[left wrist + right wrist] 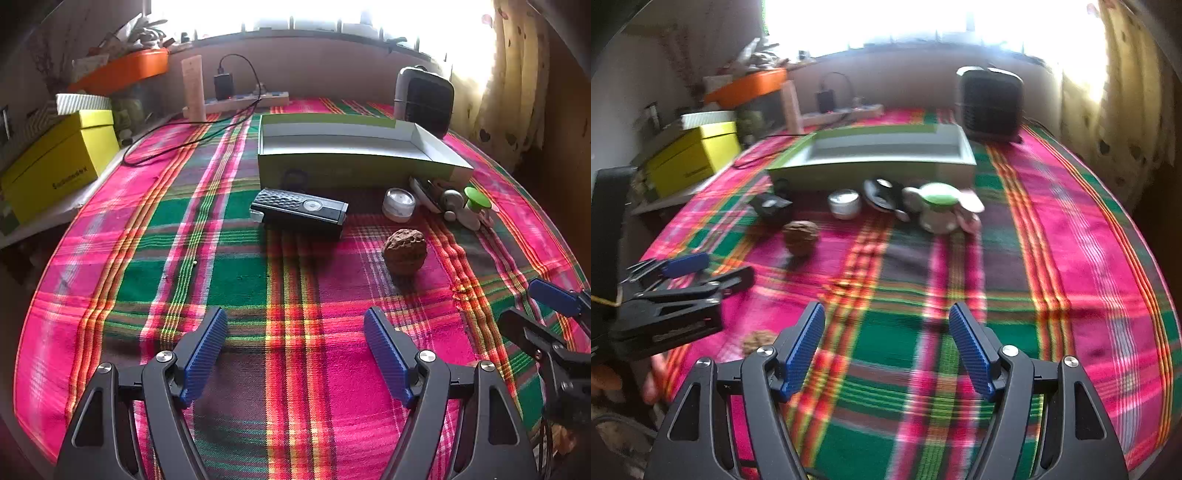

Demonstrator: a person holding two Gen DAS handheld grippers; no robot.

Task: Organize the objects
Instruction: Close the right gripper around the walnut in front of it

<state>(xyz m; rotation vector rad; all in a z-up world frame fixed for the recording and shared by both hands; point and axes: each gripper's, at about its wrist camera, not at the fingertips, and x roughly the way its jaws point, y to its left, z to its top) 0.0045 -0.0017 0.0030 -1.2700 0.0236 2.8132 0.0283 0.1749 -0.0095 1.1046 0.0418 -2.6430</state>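
Note:
On the plaid cloth an open green-and-white box lies at the back. In front of it are a black ribbed device, a small white jar, a brown wrinkled nut and a green-capped white item among small bits. My left gripper hovers open over bare cloth, well short of them. My right gripper is open too, with nothing between its fingers. It shows the same box, jar, nut and green-capped item. The right wrist view is blurred.
A yellow box, an orange tray and a power strip with a charger line the back left. A dark heater-like unit stands behind the box, with a curtain at the right. A second brown lump lies near the right gripper.

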